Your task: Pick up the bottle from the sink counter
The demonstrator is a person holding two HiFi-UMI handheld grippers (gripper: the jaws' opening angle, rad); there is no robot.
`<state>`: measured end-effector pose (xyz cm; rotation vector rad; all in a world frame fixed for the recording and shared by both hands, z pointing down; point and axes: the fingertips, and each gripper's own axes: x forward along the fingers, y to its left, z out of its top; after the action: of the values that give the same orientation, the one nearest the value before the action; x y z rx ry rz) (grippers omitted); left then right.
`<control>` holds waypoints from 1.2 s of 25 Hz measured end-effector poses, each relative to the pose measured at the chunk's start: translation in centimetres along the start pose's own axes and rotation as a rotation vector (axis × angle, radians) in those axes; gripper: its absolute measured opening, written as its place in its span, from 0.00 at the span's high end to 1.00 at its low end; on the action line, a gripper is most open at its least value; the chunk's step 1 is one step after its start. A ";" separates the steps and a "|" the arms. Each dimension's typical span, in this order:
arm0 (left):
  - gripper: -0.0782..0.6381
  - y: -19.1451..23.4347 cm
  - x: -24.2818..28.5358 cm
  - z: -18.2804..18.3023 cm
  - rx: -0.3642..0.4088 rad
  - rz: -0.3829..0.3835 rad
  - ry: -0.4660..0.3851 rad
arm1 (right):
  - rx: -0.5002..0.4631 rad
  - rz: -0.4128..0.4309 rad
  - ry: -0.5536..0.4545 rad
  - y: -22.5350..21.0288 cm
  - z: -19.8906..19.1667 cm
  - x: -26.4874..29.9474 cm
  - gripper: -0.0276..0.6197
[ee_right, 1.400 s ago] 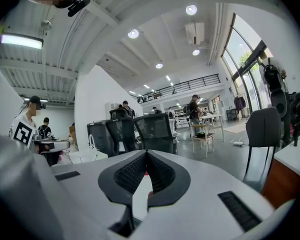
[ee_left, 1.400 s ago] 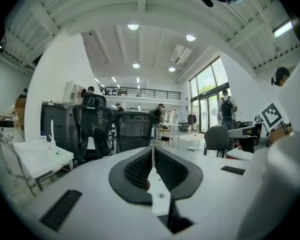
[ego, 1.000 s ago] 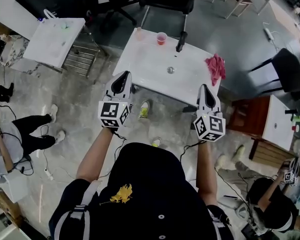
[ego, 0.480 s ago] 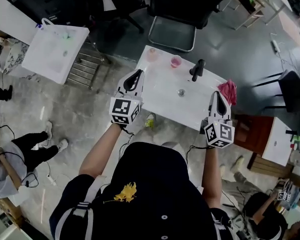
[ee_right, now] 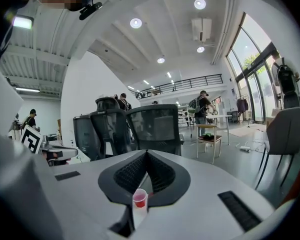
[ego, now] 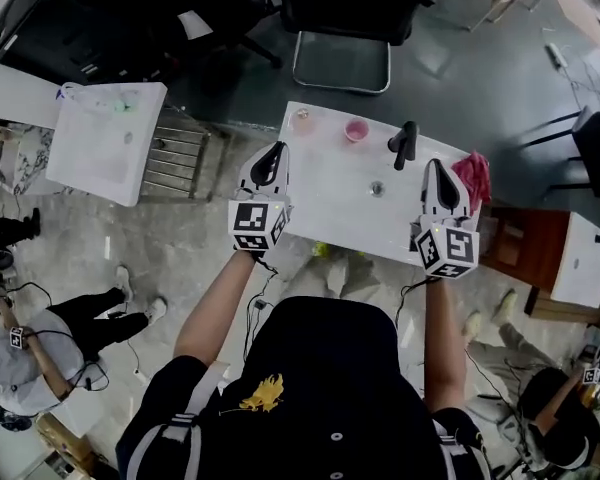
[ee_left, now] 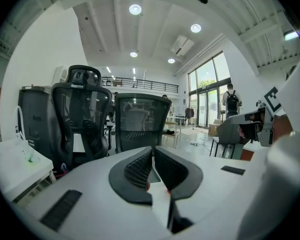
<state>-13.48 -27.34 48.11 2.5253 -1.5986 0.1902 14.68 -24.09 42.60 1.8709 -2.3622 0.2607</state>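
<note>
A white sink counter [ego: 325, 193] with a small drain [ego: 377, 188] and a black faucet [ego: 407, 145] stands in front of me in the head view. At its far edge a pale translucent bottle [ego: 301, 121] stands next to a pink cup [ego: 356, 130]. A pink cloth [ego: 472, 176] lies at the right end. My left gripper [ego: 273, 151] hovers over the counter's left edge, shut and empty, short of the bottle. My right gripper [ego: 435, 165] is over the right side, near the faucet and cloth, also shut and empty. The right gripper view shows the cup [ee_right: 139, 198] beyond the shut jaws.
A black mesh office chair [ego: 345, 18] stands behind the counter. A white side table [ego: 100, 138] and a metal rack [ego: 175, 153] are to the left. A wooden cabinet [ego: 510, 243] adjoins the right end. People sit on the floor at lower left [ego: 40, 353] and lower right [ego: 560, 418].
The counter has come nearer and lower in the head view. Both grippers, earlier held short of its near edge, now reach over it. Their jaws stayed shut.
</note>
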 end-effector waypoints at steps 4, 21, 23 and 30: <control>0.85 0.9 3.5 -3.0 0.035 0.037 0.053 | 0.009 0.027 0.025 -0.2 -1.2 1.9 0.91; 0.35 3.1 19.1 -20.0 0.132 -0.086 0.270 | 0.030 0.117 0.097 1.8 -7.0 8.9 0.91; 0.34 2.7 20.3 -21.2 0.136 -0.110 0.287 | 0.031 0.120 0.102 2.1 -7.5 9.4 0.91; 0.31 2.9 22.4 -25.2 0.108 -0.103 0.341 | 0.050 0.116 0.104 2.0 -8.5 10.5 0.91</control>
<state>-7.31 -43.59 77.15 2.4743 -1.3557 0.6711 10.22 -31.91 52.86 1.6983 -2.4183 0.4217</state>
